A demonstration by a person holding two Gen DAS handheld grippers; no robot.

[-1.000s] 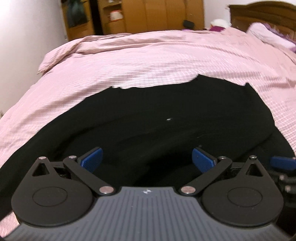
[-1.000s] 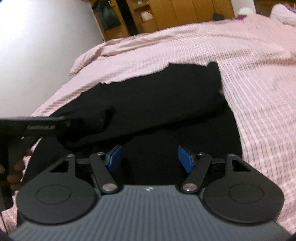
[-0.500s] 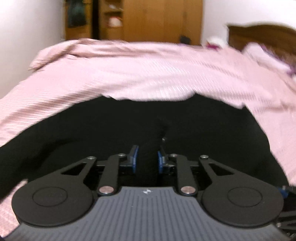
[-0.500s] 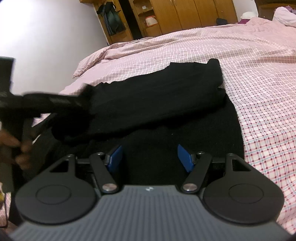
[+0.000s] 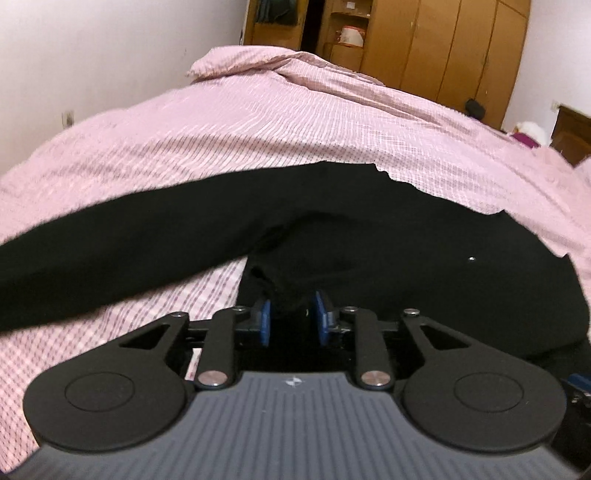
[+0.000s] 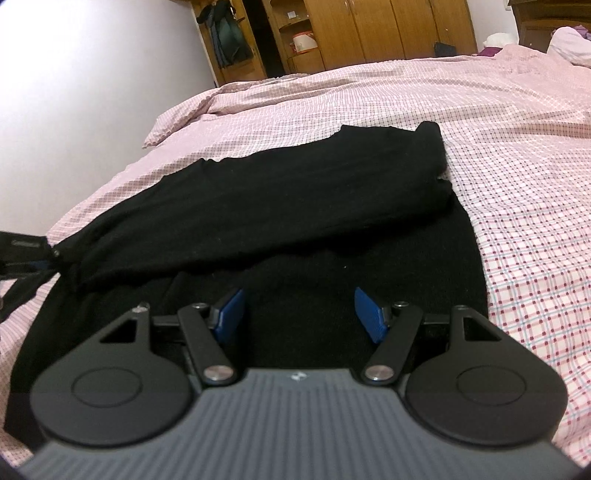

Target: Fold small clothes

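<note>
A black garment [image 6: 280, 199] lies spread on the pink checked bedcover [image 6: 517, 147], with one layer folded across its upper part. In the left wrist view, my left gripper [image 5: 291, 321] grips a bunched fold of the black garment [image 5: 369, 236] between its blue pads; its jaws are opening slightly while the cloth still sits between them. A long black strip [image 5: 110, 251] runs off to the left. The right wrist view shows the left gripper [image 6: 26, 254] at the far left, pulling the fold taut. My right gripper [image 6: 299, 314] hovers open over the garment's near part, with nothing between its fingers.
A white wall [image 6: 92, 92] runs along the bed's left side. Wooden wardrobes [image 6: 369, 29] stand beyond the far end. A pillow [image 6: 569, 44] and a dark headboard [image 5: 572, 133] are at the far right. The bedcover extends wide to the right.
My left gripper went from open to shut on a fold of the black garment and drew it leftwards, stretching the folded layer. The right gripper stayed in place, open.
</note>
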